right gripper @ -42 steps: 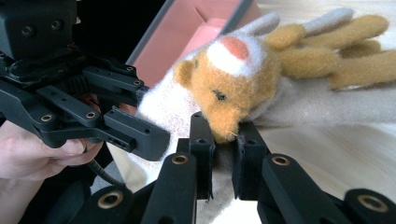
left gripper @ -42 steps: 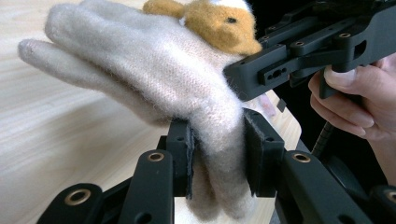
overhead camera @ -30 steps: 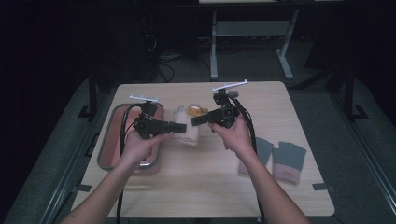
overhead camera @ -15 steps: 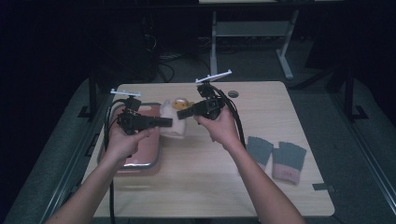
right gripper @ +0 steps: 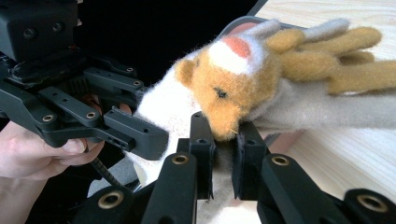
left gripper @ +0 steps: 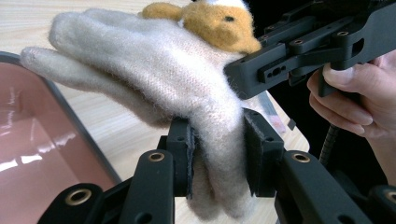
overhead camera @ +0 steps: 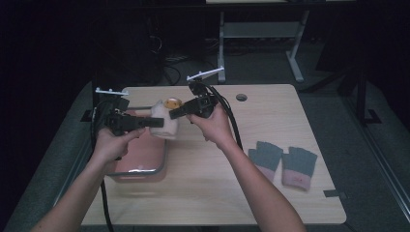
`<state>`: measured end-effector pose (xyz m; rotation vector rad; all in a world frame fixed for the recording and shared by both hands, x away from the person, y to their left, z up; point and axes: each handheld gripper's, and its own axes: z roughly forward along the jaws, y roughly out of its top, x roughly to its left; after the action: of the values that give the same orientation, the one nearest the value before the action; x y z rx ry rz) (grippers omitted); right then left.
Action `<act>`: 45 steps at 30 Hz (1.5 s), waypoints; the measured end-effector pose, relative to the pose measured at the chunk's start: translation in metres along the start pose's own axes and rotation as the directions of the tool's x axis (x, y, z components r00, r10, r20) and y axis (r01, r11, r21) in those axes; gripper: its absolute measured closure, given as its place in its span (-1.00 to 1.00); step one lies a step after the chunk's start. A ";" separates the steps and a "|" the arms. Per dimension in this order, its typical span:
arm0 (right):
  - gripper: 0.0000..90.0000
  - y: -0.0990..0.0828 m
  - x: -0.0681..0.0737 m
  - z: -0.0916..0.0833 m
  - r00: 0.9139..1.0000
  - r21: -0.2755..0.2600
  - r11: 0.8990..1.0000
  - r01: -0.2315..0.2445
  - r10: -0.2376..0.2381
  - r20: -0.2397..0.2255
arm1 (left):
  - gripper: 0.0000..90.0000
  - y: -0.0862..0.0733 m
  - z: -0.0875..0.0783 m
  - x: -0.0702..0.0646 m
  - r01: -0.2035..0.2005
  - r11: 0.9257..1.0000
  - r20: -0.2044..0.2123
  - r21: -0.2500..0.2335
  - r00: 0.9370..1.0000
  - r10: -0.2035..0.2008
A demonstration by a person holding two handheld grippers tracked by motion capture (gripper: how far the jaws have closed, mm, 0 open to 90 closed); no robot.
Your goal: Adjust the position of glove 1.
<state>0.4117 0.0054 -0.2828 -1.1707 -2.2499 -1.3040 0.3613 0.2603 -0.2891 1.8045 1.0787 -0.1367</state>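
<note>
Both grippers hold one cream woolly glove (overhead camera: pixel 162 124) with an orange animal face, up in the air above the far left of the table (overhead camera: pixel 270 193), over the pink tray (overhead camera: pixel 145 162). The left gripper (left gripper: pixel 217 154) has its jaws clamped on the cuff end; the right gripper (right gripper: pixel 224 154) pinches the fabric just under the animal's snout. To do this well, I'd say keep both grips firm and move the hands together, so the soft knit neither stretches nor slips, and lower it evenly.
</note>
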 end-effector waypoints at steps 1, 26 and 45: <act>0.79 0.001 0.001 0.002 1.000 0.000 1.000 0.001 -0.001 -0.003 | 0.49 0.000 -0.002 0.001 -0.003 1.000 0.001 -0.001 1.000 0.003; 0.79 0.020 0.014 0.047 0.998 0.029 1.000 0.007 -0.005 -0.066 | 0.49 -0.010 -0.040 0.025 0.032 0.999 -0.065 -0.026 0.997 -0.034; 0.79 0.018 0.010 0.084 0.994 0.078 0.997 -0.015 0.023 -0.105 | 0.49 -0.031 -0.049 0.048 0.086 0.996 -0.101 -0.023 0.991 -0.088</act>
<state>0.4312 0.0849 -0.3124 -1.0679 -2.1881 -1.2310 0.3504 0.3320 -0.3110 1.7643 1.2282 -0.0875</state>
